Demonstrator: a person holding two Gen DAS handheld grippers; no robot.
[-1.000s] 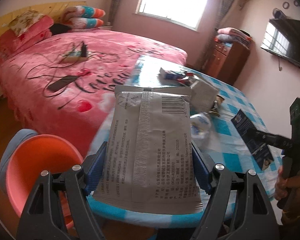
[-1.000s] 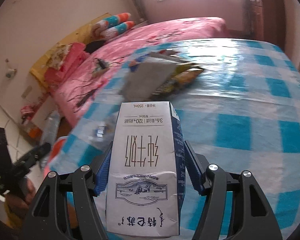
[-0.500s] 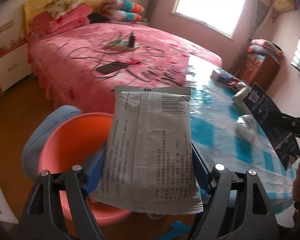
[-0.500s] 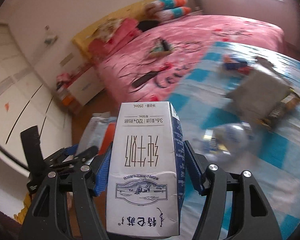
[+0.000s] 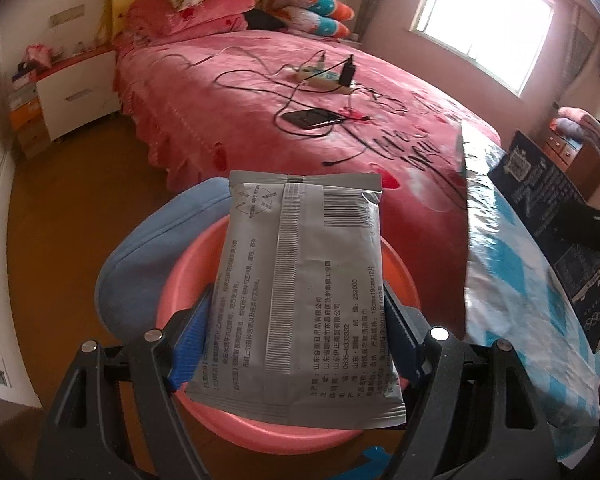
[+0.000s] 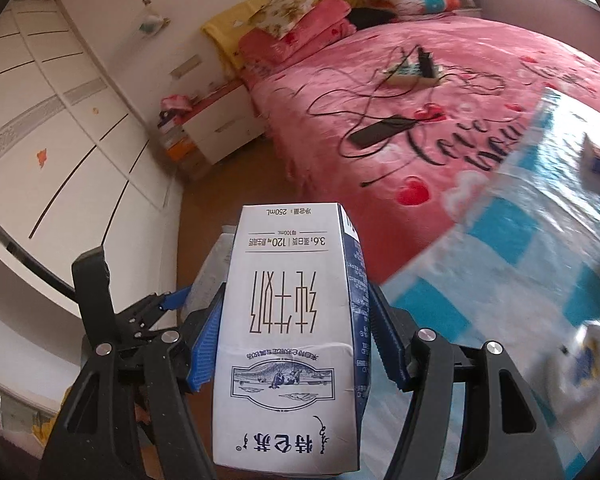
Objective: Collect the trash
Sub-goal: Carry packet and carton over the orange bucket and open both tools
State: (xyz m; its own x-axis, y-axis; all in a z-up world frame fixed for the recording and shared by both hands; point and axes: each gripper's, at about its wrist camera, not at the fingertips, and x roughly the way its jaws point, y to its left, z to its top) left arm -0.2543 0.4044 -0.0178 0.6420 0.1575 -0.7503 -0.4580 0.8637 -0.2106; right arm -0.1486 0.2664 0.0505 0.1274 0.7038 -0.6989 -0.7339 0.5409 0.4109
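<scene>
the grey foil packet sat pinched between the blue pads of our left gripper, printed back facing the camera, barcode near its top edge. it hung over the pink basin, which rested on a blue cushioned seat on the brown floor. the pads pressed on both long edges of the packet, so the jaws stood fairly wide but closed on it.

the milk carton, white with dark blue sides and upside-down print, was clamped the same way in our right gripper; its blue pads touched the carton's 2 side faces. the carton was over the floor just beside the edge of the table with the blue-and-white checked cloth. in the left view the same carton showed at the right edge, dark side toward us, above that table.

in the right view the left gripper appeared low at the left, with a sliver of the grey packet behind the carton.

beyond both sat the bed with the pink cover, carrying a phone, a power strip and black cables. a white bedside cabinet stood at the bed's head end, and a white wardrobe filled the left of the right view. a blurred white item lay on the cloth at the right edge; we could not tell what it was.
</scene>
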